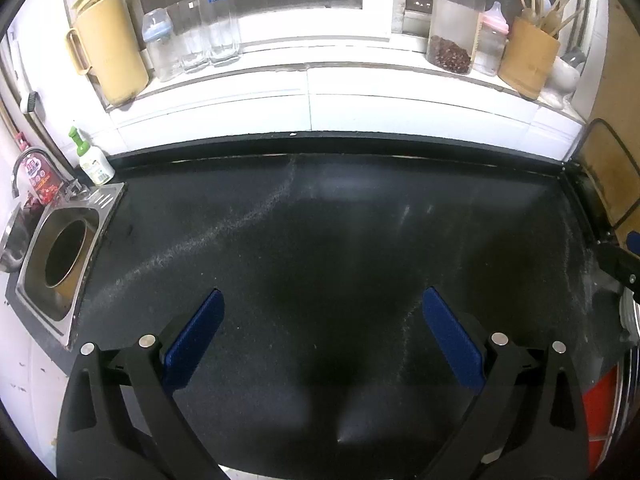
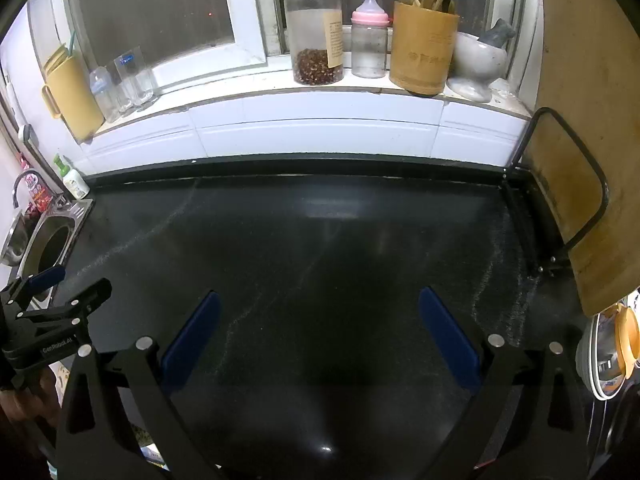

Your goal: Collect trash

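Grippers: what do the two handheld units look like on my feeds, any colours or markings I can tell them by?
Both match: the left gripper and right gripper have matte black angular linkage arms with round silver pivot pins and flat blue pads. In the right wrist view, the left unit's body carries white "GenRobot.AI" lettering. No cables or sleeves show.

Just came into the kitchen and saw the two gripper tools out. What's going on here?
A person holds a gripper in each hand above the dark countertop. The left gripper and the right gripper both have their jaws open and hold nothing. No loose trash shows on the counter in either view, only pale dusty streaks. A steel sink sits at the left, and jars, baby bottles and a utensil holder stand on the windowsill. Nothing is being picked up.
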